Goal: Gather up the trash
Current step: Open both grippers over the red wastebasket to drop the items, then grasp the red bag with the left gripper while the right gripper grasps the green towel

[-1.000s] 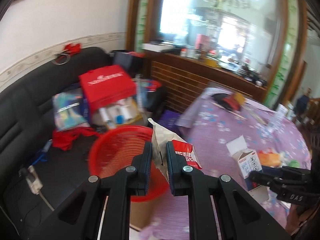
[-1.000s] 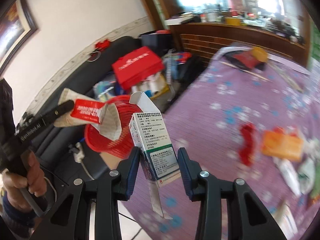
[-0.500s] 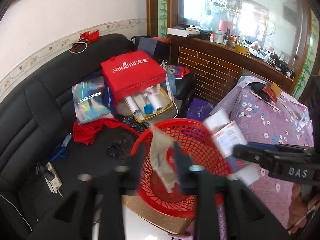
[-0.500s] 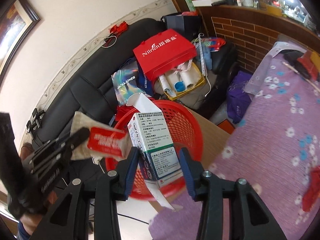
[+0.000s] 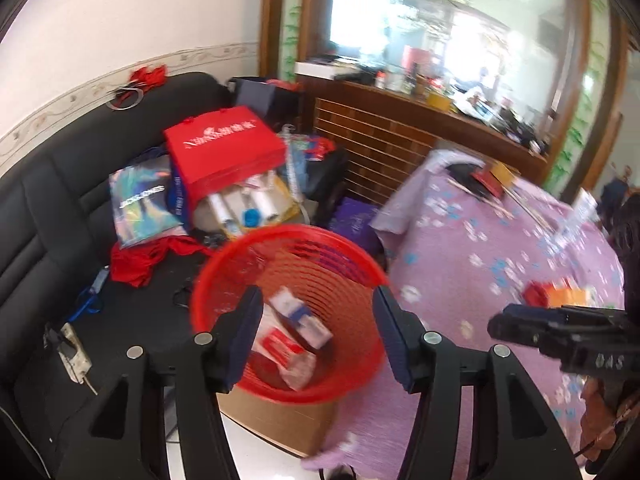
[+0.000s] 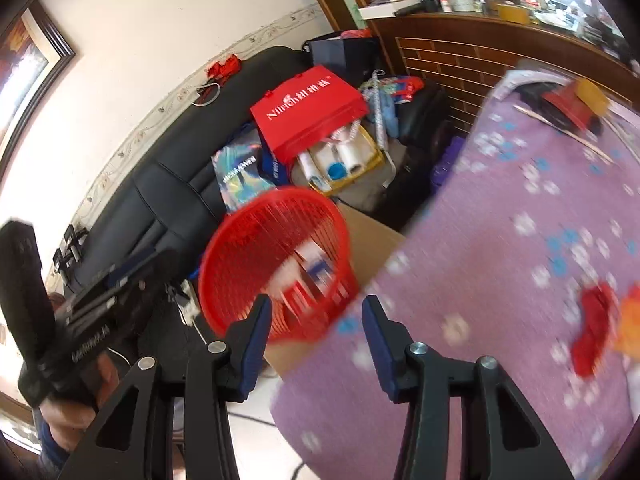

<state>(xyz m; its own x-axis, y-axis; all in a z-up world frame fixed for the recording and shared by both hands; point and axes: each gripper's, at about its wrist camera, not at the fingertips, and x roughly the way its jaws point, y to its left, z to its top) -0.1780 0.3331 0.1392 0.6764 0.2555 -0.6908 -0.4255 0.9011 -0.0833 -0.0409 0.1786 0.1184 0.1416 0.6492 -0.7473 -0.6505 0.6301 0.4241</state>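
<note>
Beyond both parted tools point(image 5: 318, 332), trash point(image 5: 294, 332) lies basketed.

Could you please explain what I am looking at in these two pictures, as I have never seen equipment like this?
There is no robot here. A person holds a hand-operated claw in each hand, and a wide-angle camera on each one looks forward along its two fingers. One picture is from the left claw, the other from the right claw; each claw also shows at the edge of the other's picture. Both are open and hold nothing, and their jaws have just been opening. Below them stands a red mesh basket on a cardboard box. Inside lie a small blue and white carton and a red and white wrapper. To the right is a table with a purple flowered cloth, still bearing a few red and orange scraps. Behind is a cluttered black sofa.
</note>
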